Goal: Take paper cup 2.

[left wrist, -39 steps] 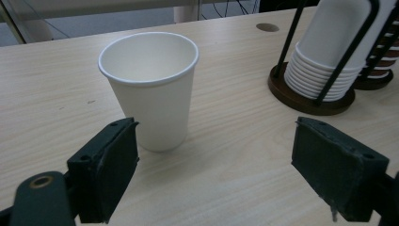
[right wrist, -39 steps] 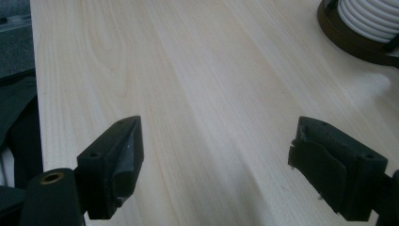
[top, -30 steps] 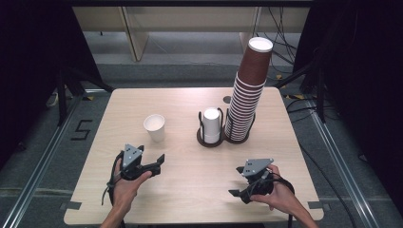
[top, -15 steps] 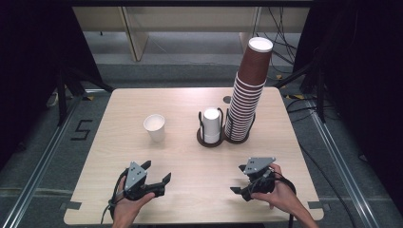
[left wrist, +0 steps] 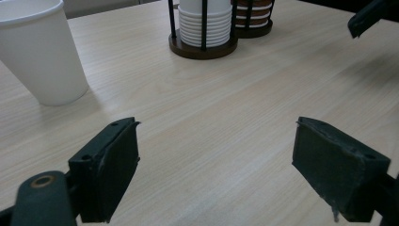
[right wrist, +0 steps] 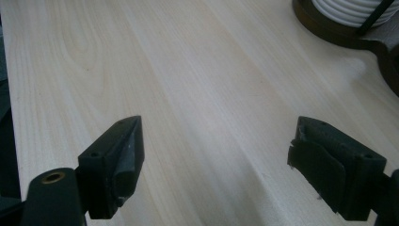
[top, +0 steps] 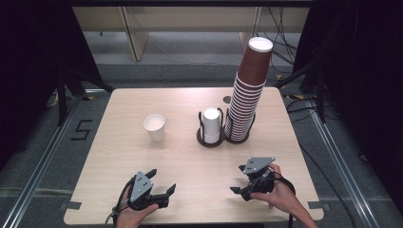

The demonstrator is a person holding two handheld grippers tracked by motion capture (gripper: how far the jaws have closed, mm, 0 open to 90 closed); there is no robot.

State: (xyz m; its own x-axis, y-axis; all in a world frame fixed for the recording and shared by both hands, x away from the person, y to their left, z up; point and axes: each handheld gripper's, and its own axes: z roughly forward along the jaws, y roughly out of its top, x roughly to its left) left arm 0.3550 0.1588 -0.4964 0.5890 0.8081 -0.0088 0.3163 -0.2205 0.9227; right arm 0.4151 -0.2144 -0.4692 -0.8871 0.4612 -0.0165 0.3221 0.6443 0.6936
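The table (top: 123, 156) is a light wood-grain surface with rounded corners; its near edge is cut off by the bottom of the high view, along with both forearms. The left gripper (top: 161, 182) sits at about 7 o'clock on the tabletop, its jaws spread wide with nothing between them; in the left gripper view (left wrist: 214, 155) bare wood lies between the two black, blocky, matte pads. The right gripper (top: 241, 179) sits at about 5 o'clock, jaws likewise wide and empty, and its right pad looks ragged at the edge in the right gripper view (right wrist: 214, 157). A grey three-cornered plate tops each gripper in the high view. The single white paper cup (top: 155, 127), tapered and upright with its mouth up, stands at roughly 10 o'clock from the table centre, well apart from both grippers; the left gripper view (left wrist: 40, 52) crops its left side. At 12 to 1 o'clock stands a dark round wire-post holder (top: 209, 140) with a short stack of white cups (top: 211, 124), touching a second holder that bears a tall, leaning stack of brown cups (top: 247, 95). The left gripper view cuts off the tops of both stacks. The right gripper view shows one holder base (right wrist: 329, 28), cropped at 1 o'clock.
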